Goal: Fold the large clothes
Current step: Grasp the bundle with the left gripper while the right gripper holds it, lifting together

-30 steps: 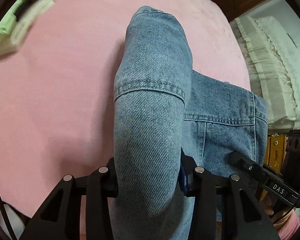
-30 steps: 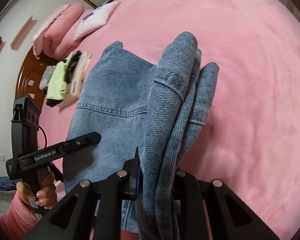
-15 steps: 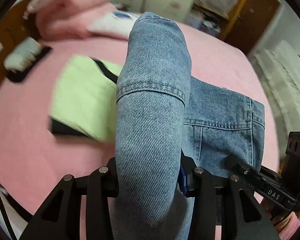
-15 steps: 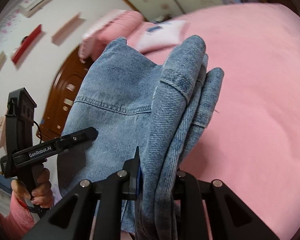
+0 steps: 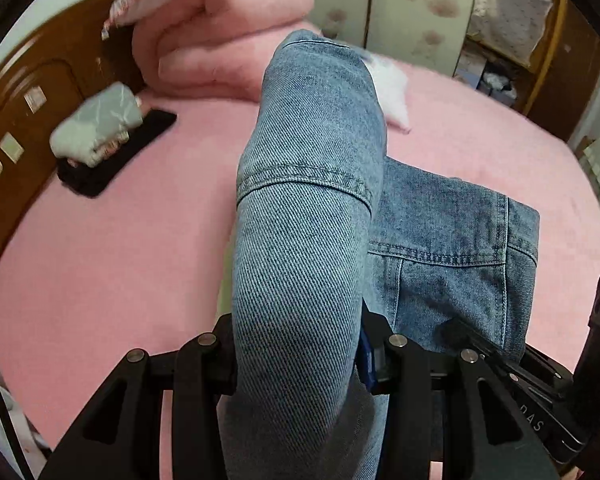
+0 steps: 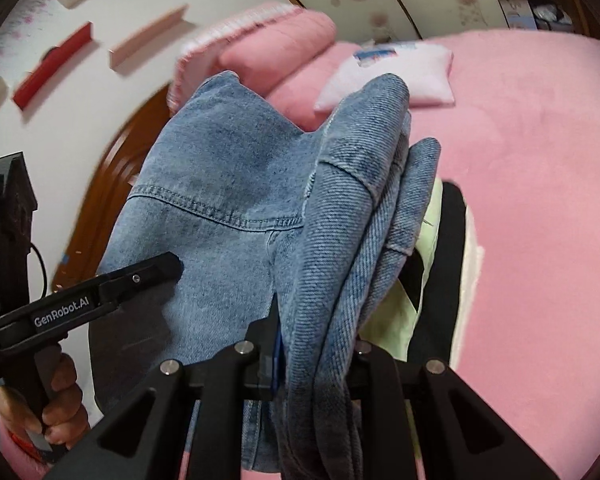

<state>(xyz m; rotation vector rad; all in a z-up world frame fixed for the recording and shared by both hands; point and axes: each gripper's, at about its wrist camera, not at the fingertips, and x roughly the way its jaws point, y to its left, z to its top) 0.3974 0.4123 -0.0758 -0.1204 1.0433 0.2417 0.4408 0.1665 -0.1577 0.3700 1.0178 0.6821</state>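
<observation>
Above the pink bed [image 5: 100, 260], folded blue denim garment [image 5: 304, 240], seams visible; left gripper [image 5: 300, 364] and right gripper [image 6: 316, 364] each pinch a bundled edge; fingertips hidden by fabric.

One denim garment [image 5: 308, 216]. Two tongs, left [image 5: 300, 352] and right [image 6: 312, 356]. One bed [image 5: 100, 260]. One white pillow [image 6: 396, 76] (twelve o'clock). One pink quilt [image 5: 220, 40]. One folded pile [image 5: 104, 136] at ten o'clock. One lime-and-black garment [image 6: 432, 280].
</observation>
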